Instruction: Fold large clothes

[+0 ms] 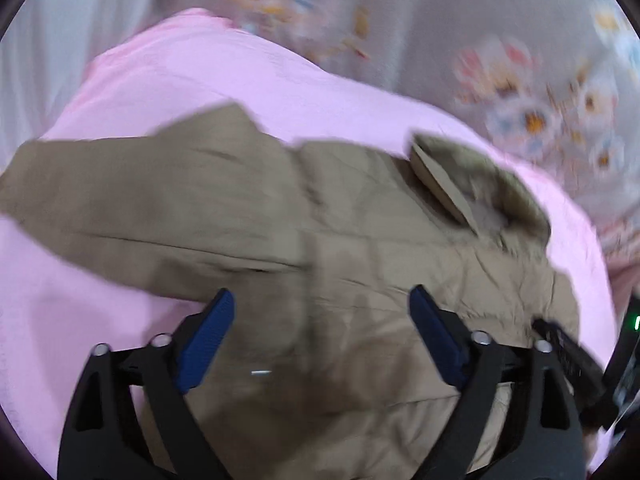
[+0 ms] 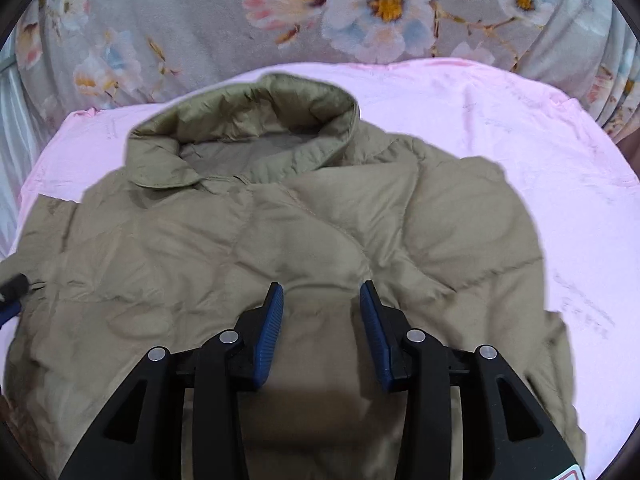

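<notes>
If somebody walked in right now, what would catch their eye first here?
The tan puffer jacket spread on the pink sheet, its collar standing up at the far end. Next, the floral quilt beyond the sheet, and both grippers, left and right, open above the jacket.

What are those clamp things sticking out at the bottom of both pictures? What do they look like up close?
They are two handheld grippers. The left gripper and the right gripper look alike: black plastic linkage arms with triangular cut-outs, joined by round silver pins, each ending in two fingers faced with ribbed dark blue pads. No cables, hands or sleeves are visible. A red-and-white sticker corner shows at the right gripper's lower edge.
</notes>
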